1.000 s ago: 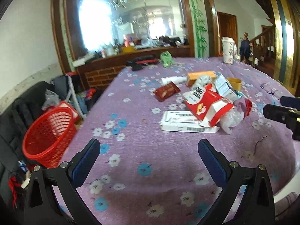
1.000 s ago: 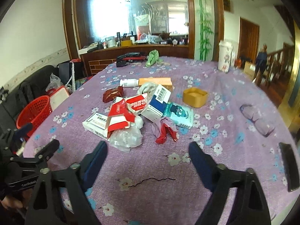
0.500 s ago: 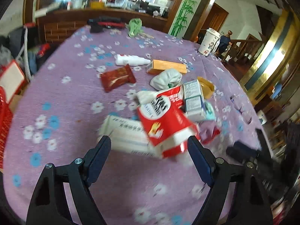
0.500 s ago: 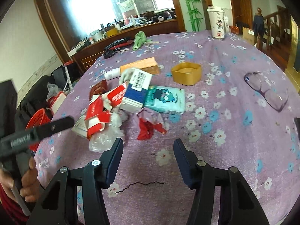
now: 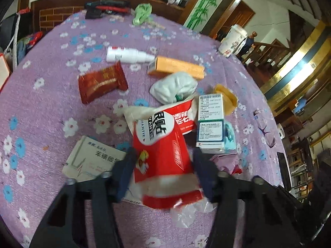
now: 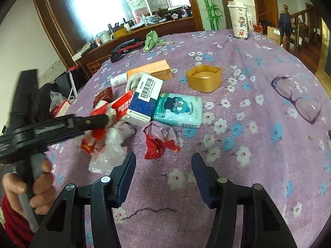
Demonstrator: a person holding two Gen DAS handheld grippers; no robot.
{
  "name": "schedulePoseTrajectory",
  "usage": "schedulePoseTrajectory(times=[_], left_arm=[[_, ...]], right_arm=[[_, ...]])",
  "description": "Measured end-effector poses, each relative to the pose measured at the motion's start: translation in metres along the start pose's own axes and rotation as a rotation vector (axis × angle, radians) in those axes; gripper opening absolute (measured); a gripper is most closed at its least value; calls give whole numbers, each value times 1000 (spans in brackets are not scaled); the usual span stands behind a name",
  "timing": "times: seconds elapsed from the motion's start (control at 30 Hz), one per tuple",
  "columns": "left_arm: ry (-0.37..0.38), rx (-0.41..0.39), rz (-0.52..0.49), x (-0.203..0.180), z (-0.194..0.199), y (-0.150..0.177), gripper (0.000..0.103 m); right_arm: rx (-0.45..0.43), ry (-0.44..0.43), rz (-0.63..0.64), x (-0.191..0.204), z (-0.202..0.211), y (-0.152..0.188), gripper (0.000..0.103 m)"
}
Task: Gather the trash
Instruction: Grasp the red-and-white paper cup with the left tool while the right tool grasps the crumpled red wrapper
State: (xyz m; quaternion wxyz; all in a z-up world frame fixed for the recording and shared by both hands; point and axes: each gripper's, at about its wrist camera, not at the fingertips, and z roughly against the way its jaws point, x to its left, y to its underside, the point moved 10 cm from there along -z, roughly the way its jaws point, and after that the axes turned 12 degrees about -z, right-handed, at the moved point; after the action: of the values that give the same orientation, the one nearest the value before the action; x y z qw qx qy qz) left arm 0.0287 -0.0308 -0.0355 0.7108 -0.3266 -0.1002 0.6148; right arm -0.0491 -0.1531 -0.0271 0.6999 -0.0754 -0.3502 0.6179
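Observation:
Trash lies heaped on the purple flowered tablecloth [image 5: 51,95]. My left gripper [image 5: 163,161] straddles a red and white snack bag [image 5: 163,150], its jaws close on both sides of it; I cannot tell if they grip it. It also shows in the right wrist view [image 6: 97,122], over the same bag [image 6: 122,107]. My right gripper [image 6: 163,165] is open and empty, just short of a crumpled red and pink wrapper [image 6: 159,138]. A white medicine box [image 5: 93,163], a blue and white box [image 6: 144,101] and a clear plastic bag [image 6: 109,153] lie in the heap.
Around the heap lie a dark red packet [image 5: 101,82], a white tube [image 5: 126,55], an orange box [image 5: 175,70], a teal tissue pack [image 6: 180,109], a yellow tub [image 6: 203,78], glasses [image 6: 298,97], a paper cup [image 6: 238,20] and a green cloth [image 6: 151,40].
My left gripper has moved forward over the heap and narrowed around the red and white bag. My right gripper has moved closer to the crumpled wrapper and narrowed somewhat.

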Motion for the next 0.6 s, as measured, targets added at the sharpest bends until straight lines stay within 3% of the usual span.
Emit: schedulePoseTrajectory(times=[0.07, 0.27, 0.37, 0.43, 0.47, 0.6], left_arm=[[7, -28, -14, -1, 11, -2, 41], [-9, -52, -40, 10, 26, 3, 39], [-22, -57, -38, 19, 27, 9, 39], [-20, -63, -39, 23, 28, 10, 39], [-23, -66, -42, 23, 28, 9, 39], [-36, -70, -41, 24, 28, 8, 39]], right_arm=[[17, -7, -2, 4, -10, -2, 60], [37, 17, 24, 15, -35, -6, 59], [37, 56, 37, 13, -43, -5, 34], [37, 43, 32, 14, -42, -4, 25], [32, 51, 37, 14, -41, -3, 14], [13, 38, 36, 13, -30, 0, 12]])
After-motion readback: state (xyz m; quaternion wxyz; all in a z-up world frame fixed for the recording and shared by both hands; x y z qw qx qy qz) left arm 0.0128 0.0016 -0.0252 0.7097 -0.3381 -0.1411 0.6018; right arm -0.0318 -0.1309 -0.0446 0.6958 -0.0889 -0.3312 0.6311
